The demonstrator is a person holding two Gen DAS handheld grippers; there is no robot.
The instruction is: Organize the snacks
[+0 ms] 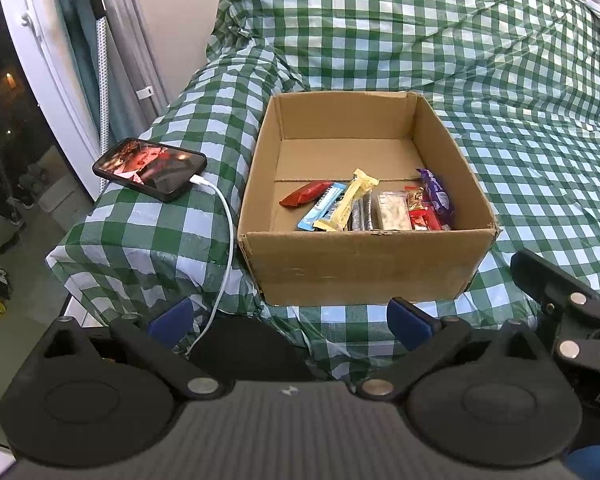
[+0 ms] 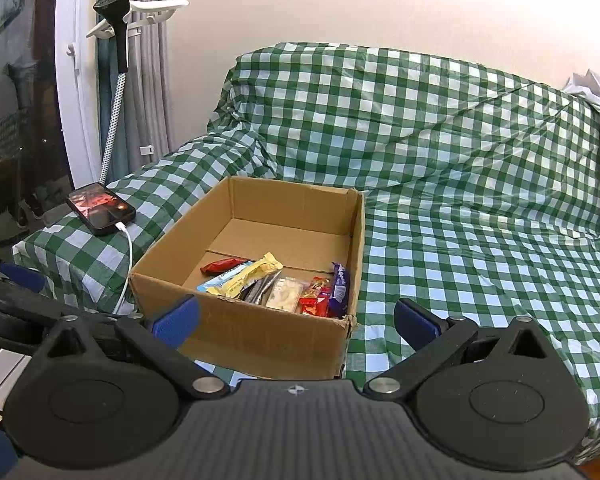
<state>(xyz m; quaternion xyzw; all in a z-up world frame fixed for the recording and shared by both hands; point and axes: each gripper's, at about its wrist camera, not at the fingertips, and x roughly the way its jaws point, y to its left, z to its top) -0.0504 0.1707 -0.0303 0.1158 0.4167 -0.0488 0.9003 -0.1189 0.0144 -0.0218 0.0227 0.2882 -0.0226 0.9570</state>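
Since every snack in view already lies in the cardboard box, the packing looks nearly done or just starting; the next move probably calls for tidying the pile. At far left a phone and its white cable sit just beside the box. The snacks crowd the near wall, with the far half bare. The left gripper and right gripper both hang wide open and empty before the near rim. Rightward the checked cloth gives open room.
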